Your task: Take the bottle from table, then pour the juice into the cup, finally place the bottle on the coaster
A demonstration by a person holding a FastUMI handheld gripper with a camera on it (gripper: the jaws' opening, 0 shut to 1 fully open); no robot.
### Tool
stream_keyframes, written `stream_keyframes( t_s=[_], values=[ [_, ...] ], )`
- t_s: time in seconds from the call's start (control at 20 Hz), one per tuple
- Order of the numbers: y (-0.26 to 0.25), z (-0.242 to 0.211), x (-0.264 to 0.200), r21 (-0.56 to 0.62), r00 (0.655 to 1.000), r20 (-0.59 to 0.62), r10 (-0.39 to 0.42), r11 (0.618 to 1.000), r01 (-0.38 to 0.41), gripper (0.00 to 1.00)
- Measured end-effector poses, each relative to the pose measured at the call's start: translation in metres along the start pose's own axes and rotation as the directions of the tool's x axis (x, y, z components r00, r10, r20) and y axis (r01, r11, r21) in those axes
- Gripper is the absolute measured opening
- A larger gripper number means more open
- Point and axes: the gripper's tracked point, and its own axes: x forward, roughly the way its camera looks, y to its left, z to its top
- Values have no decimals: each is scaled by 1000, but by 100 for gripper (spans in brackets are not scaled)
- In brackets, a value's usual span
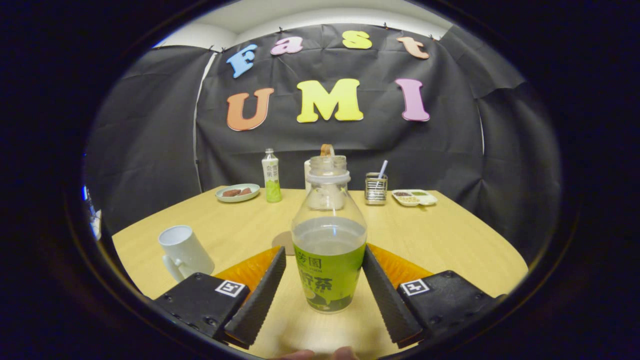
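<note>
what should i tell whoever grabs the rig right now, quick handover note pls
Gripper: open, one finger on each side of the bottle; the right finger looks to touch its label, the left stands just off it. No grasp yet.
Bottle: upright on the table, cap off, partly full of juice.
Cup: white mug, upright, beyond the left finger.
Coaster: brown disc just behind the bottle, to its left.
Done: gripper lined up on the bottle.
Left: close and lift, pour into the cup, set the bottle on the coaster.
</note>
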Motion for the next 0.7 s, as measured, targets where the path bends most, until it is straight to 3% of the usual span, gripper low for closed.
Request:
stream_keyframes(
  t_s=[0.45, 0.7],
  values=[
    [1, -7, 1, -17, 999, -42, -4, 1000, 3, 82],
    [23, 15, -5, -209, 1000, -13, -21, 978, 18, 80]
  ],
)
